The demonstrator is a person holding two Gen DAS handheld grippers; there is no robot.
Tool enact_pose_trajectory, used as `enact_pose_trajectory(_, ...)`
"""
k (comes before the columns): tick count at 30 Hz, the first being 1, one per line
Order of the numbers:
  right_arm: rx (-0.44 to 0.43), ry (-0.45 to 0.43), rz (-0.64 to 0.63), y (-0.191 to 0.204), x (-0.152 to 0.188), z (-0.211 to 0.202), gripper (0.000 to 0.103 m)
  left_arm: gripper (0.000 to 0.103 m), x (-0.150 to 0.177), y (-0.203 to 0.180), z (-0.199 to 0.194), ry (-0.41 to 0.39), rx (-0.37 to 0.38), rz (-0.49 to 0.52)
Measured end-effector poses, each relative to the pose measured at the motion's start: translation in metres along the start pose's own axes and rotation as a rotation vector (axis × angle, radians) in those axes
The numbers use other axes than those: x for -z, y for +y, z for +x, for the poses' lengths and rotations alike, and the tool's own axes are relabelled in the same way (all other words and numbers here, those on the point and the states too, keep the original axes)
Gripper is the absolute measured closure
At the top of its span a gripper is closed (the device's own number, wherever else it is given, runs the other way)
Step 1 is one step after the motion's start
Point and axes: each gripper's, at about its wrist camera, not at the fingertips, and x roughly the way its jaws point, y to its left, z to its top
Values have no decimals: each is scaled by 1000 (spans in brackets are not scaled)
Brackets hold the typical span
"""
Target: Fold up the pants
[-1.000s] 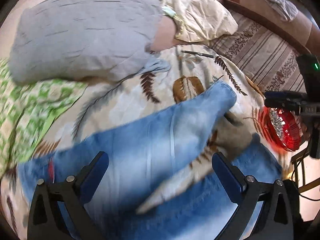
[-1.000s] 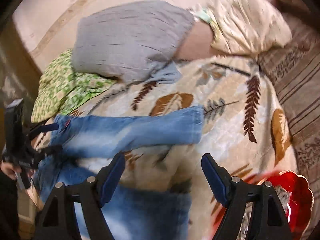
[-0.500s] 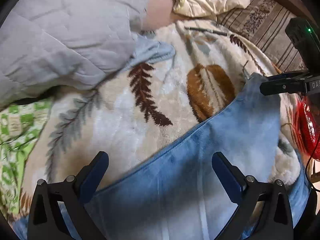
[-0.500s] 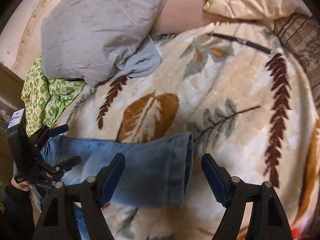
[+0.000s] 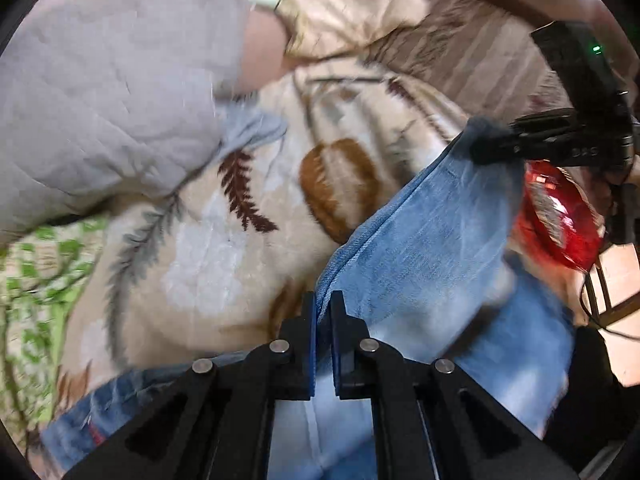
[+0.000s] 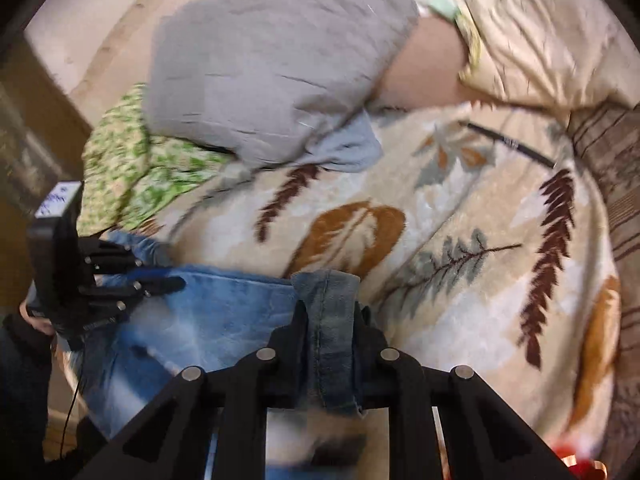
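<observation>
Light blue jeans (image 5: pixel 432 248) lie on a cream leaf-print blanket (image 5: pixel 224 240). My left gripper (image 5: pixel 323 300) is shut on the edge of the upper leg near the waist end. My right gripper (image 6: pixel 329 312) is shut on the hem cuff (image 6: pixel 330 320) of the same leg. The right gripper also shows in the left wrist view (image 5: pixel 504 146), clamped on the far hem. The left gripper shows in the right wrist view (image 6: pixel 160 282), at the jeans (image 6: pixel 208 320). The leg is stretched between the two grippers.
A grey pillow (image 5: pixel 104 92) and a cream pillow (image 5: pixel 352 8) lie at the back. A green patterned cloth (image 6: pixel 136 176) lies at the left. A red shiny object (image 5: pixel 560 216) sits by the hem. A dark pen (image 6: pixel 508 142) lies on the blanket.
Both grippers were open above the jeans. They have come down and shut, the left on the leg's edge, the right on the hem cuff.
</observation>
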Motion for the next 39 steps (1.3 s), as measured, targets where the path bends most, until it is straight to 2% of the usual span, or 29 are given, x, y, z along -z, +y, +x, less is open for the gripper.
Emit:
enact_pose_trajectory(2,-2,-14,-46,17,18,-26,84,97,17,-28,-36,-37,-25,39)
enact_pose_trajectory(5,28,-22,-149,47,56,-56,84,97,40,-58,-57,-60,-43,67)
enact_pose_trajectory(6,46,-14,-182,55,70,-61,84,97,58,-76,-63,-64,-44,83)
enact_pose_trajectory(10,110,15,-278,75,132,-64,84,97,110,-122,-51,-48,-44,91)
enact_pose_trajectory(13,105,86,-284,75,182,-50,82,97,146,-140,-28,11,-44,75)
enact_pose_trajectory(16,91,148,-238,66,217,-36,72,95,171,-146,-3,62,-62,47)
enact_pose_trajectory(19,76,130,-162,52,231,-39,67,94,176,-146,-1,44,-64,10)
enact_pose_trajectory(20,70,116,-146,50,232,-43,63,88,176,-145,-2,47,-61,2)
enact_pose_trajectory(21,70,104,-125,46,233,-48,47,84,175,-146,-4,48,-64,-9)
enact_pose_trajectory(22,77,99,-112,45,233,-51,41,70,174,-146,-8,45,-59,-21)
enact_pose_trajectory(23,88,87,-106,43,235,-56,40,51,174,-148,-13,36,-49,-29)
enact_pose_trajectory(25,79,59,-115,44,238,-70,40,31,174,-149,-35,-24,-51,-55)
enact_pose_trajectory(26,84,46,-123,48,242,-75,40,28,176,-151,-40,-44,-56,-60)
enact_pose_trajectory(28,97,16,-155,53,247,-86,40,26,178,-147,-55,-69,-71,-79)
enact_pose_trajectory(32,116,4,-226,67,253,-92,40,26,176,-126,-62,-58,-55,-167)
enact_pose_trajectory(35,99,1,-196,65,252,-92,40,26,164,-110,-66,-84,-51,-235)
enact_pose_trajectory(39,22,-26,-52,43,246,-98,40,26,140,-119,-67,-110,-69,-135)
